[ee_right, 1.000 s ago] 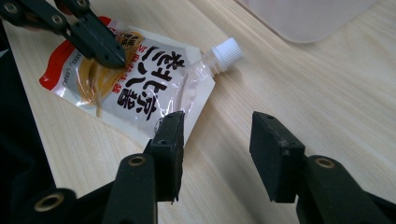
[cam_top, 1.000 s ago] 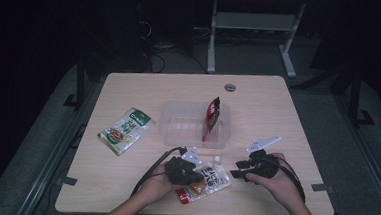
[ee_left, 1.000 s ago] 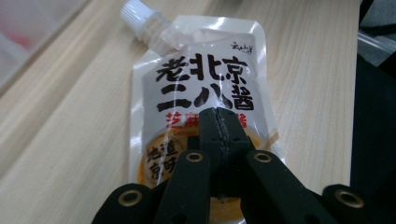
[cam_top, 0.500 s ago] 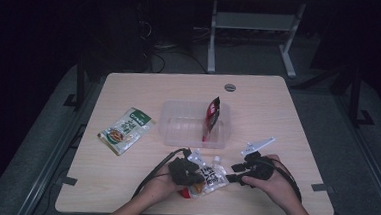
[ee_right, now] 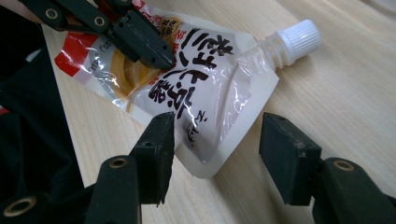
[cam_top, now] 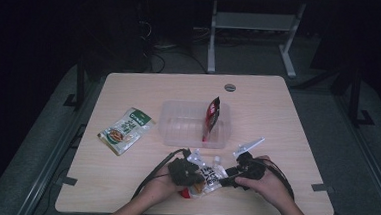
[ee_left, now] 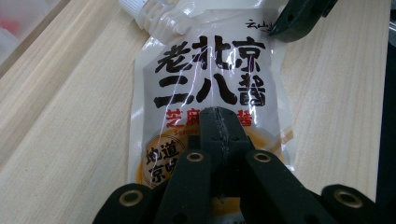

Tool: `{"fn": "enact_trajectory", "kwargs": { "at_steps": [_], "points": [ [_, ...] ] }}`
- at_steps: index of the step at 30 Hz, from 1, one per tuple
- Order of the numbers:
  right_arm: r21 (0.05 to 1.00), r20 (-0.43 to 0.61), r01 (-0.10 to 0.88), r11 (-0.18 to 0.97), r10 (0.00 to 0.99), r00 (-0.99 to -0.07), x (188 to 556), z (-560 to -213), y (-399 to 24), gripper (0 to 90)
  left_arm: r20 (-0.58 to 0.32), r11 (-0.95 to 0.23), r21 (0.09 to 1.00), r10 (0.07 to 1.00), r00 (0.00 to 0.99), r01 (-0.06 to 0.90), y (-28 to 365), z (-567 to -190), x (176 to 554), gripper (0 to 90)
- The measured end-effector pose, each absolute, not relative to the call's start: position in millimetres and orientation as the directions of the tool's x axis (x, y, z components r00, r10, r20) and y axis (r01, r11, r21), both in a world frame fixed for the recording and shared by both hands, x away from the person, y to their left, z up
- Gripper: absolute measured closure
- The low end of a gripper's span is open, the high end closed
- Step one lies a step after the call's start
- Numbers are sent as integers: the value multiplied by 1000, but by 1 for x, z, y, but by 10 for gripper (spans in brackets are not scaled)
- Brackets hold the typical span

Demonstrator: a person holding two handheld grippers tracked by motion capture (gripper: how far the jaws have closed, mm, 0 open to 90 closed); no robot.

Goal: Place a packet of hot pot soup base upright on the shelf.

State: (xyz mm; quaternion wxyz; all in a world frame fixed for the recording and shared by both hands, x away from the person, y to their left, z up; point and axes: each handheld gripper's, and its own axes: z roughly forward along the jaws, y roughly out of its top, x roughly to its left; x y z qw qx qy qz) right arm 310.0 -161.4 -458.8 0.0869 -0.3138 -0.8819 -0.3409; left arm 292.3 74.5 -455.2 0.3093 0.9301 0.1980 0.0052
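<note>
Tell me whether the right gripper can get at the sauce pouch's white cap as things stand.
Probably yes. The right gripper is open at the sauce pouch's corner, and the white cap lies bare on the table, away from the left gripper.

Dim room, pale wooden table

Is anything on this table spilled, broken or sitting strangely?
Nothing is spilled or torn. The only oddity: the red packet stands on edge against the wall of the clear plastic tray instead of lying flat. The white spouted sauce pouch looks intact, its white cap on.
</note>
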Motion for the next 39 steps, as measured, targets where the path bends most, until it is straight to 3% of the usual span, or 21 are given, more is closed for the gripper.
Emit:
{"fn": "enact_trajectory", "kwargs": {
  "at_steps": [11,24,34,39],
  "points": [
    [533,434,634,561,463,-773,315,-463,-151,519,-116,-728,580,371,922,366,75,-455,292,900],
    [522,500,652,549,423,-756,321,-467,-145,739,-103,-721,593,373,922,358,76,-456,290,900],
    [560,462,590,581,372,-805,323,-464,-142,883,-107,-703,612,380,919,362,80,-453,288,899],
    [577,444,564,590,354,-824,320,-459,-142,897,-127,-697,620,365,922,361,84,-449,290,898]
  ]
}}
